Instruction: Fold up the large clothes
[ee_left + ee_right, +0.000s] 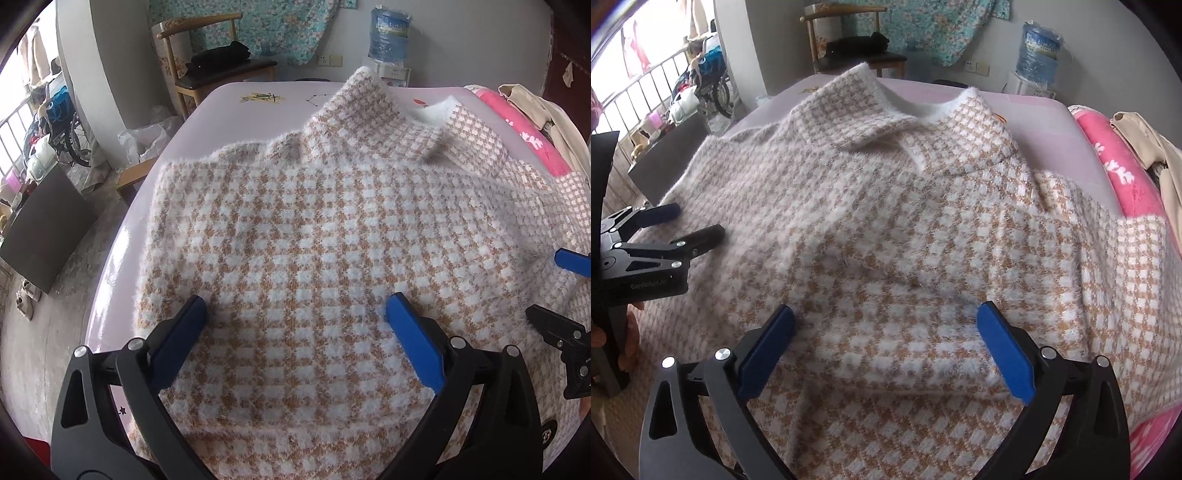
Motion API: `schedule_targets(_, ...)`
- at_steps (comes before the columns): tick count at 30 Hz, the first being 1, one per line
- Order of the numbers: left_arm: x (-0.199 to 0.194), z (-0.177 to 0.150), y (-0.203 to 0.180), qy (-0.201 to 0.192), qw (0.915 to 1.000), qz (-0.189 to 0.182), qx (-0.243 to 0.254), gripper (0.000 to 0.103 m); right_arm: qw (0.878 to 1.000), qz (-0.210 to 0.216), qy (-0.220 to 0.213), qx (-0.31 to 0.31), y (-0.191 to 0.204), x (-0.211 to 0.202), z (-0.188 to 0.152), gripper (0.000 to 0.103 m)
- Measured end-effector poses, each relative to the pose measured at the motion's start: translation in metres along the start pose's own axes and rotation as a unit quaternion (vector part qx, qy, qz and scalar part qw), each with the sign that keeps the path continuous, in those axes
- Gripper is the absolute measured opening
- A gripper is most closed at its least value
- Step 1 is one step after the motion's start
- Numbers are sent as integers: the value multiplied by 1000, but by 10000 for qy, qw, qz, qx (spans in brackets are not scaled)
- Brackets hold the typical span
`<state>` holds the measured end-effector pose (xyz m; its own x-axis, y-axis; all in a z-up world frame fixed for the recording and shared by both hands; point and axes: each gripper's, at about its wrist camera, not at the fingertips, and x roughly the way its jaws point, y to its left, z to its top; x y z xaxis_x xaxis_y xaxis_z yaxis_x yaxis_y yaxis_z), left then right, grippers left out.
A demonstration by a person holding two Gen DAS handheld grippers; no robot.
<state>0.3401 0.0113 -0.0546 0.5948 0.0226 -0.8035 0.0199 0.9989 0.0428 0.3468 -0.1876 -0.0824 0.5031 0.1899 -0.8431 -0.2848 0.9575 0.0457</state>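
the sweater [295,221], fuzzy knit in an orange-and-white check, lies spread across the pale pink table [236,99], collar [388,107] toward 12 o'clock and hem toward 6. it looks soft, thick and limp, probably light for its bulk; the pile should grip rather than slide, but a single-point pinch will likely let the rest sag and drag. better holds seem to be the doubled edges: the hem near 6 o'clock and the shoulder seams either side of the collar, taken through both layers.

the left gripper [295,314] hovers over the lower body with its blue pads spread wide, holding nothing. the right gripper [886,315] sits likewise wide apart over the cloth, nothing between its pads; in the left view it shows at 3 o'clock.

no real containers lie on the table. a water jug [389,37] stands on a dispenser at 1 o'clock, its level not readable. a wooden chair [218,66] at 11 o'clock carries dark cloth. pink bedding [1115,162] lies at 2 o'clock.
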Motion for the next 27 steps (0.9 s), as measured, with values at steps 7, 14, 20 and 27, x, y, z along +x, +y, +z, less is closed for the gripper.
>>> schedule_targets(7, -1, -3, 2, -34, 10000, -31, 29, 95, 10000, 5, 24, 6, -1, 0, -1, 97)
schedule_targets(14, -1, -3, 1, -39, 10000, -31, 29, 95, 10000, -17, -48, 17, -1, -1, -1, 97)
schedule_targets(20, -3, -1, 3, 70, 9999, -91, 73, 95, 9999, -45, -107, 17, 0, 0, -2, 97)
schedule_targets(27, -24, 2, -3, -167, 9991, -336, 185, 95, 9999, 34, -93, -59, -1, 1, -1, 97)
